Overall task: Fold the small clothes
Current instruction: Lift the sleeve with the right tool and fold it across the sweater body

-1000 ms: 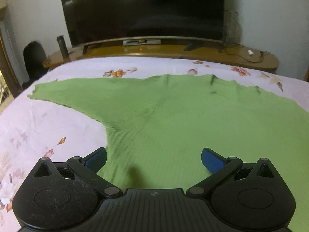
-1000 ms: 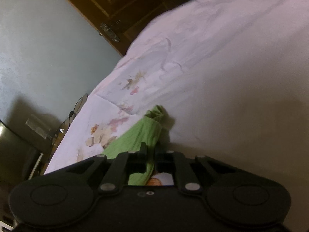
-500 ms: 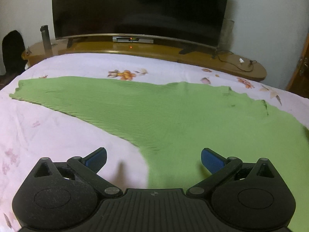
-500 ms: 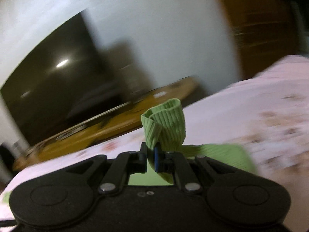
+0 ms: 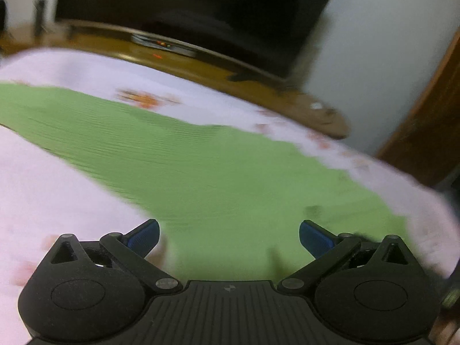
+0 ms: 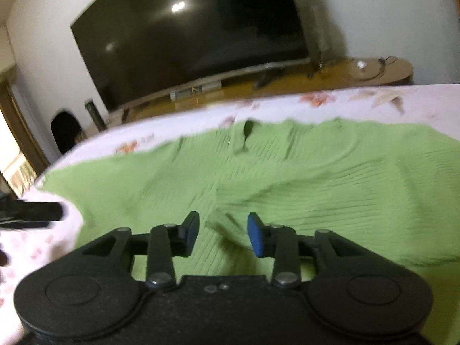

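right hand-held gripper (image 6: 222,231): swung across from the bare bed sheet to over the green ribbed top (image 6: 287,178), facing the television | jaws just parted, sleeve end lying loose between them, no longer pinched | sleeve now laid over the body | left hand-held gripper (image 5: 229,237): shifted toward the armpit edge, view blurred

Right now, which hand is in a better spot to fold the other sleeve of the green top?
Probably the left. The left tool is wide open above the green ribbed knit top, whose flat sleeve stretches away beside it. The right tool has just been opening over the sleeve end already folded across.
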A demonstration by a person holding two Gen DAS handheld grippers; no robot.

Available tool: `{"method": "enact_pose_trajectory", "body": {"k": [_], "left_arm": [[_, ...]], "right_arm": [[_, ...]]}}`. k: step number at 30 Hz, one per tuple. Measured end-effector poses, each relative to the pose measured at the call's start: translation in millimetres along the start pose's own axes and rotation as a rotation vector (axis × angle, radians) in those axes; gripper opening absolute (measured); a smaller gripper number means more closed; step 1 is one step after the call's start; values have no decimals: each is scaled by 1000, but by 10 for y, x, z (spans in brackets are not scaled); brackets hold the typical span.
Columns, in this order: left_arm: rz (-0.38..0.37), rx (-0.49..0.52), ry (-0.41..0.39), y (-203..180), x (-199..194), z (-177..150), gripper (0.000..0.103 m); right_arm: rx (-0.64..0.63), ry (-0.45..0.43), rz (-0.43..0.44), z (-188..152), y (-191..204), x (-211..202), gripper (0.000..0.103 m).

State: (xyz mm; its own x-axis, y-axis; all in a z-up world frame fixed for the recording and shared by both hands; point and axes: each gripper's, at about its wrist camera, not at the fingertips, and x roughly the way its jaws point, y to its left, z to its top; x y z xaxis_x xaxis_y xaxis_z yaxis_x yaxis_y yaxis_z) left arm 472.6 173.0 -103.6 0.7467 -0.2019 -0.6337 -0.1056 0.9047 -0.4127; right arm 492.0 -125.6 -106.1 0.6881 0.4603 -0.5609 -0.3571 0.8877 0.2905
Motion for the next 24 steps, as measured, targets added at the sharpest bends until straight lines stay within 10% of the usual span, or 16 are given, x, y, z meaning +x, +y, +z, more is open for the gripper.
{"method": "enact_pose_trajectory", "body": {"k": [3, 5, 15, 16, 17, 24], "left_arm": [[-171, -100, 69, -295, 331, -37, 66], [-224, -167, 147, -472, 616, -122, 61], [-142, -231, 199, -889, 1117, -188, 61], [-132, -227, 195, -910, 1129, -174, 49], [-109, -204, 198, -937, 1155, -171, 6], [-156, -208, 115, -805, 1043, 5, 3]], "right_arm": [[43, -60, -79, -28, -208, -393, 36], [98, -89, -136, -52, -432, -675, 36], [306, -133, -271, -395, -1346, -1339, 37], [327, -134, -274, -430, -1394, -1356, 37], [348, -138, -272, -456, -1430, -1363, 37], [462, -147, -266, -489, -1653, -1262, 37]]}}
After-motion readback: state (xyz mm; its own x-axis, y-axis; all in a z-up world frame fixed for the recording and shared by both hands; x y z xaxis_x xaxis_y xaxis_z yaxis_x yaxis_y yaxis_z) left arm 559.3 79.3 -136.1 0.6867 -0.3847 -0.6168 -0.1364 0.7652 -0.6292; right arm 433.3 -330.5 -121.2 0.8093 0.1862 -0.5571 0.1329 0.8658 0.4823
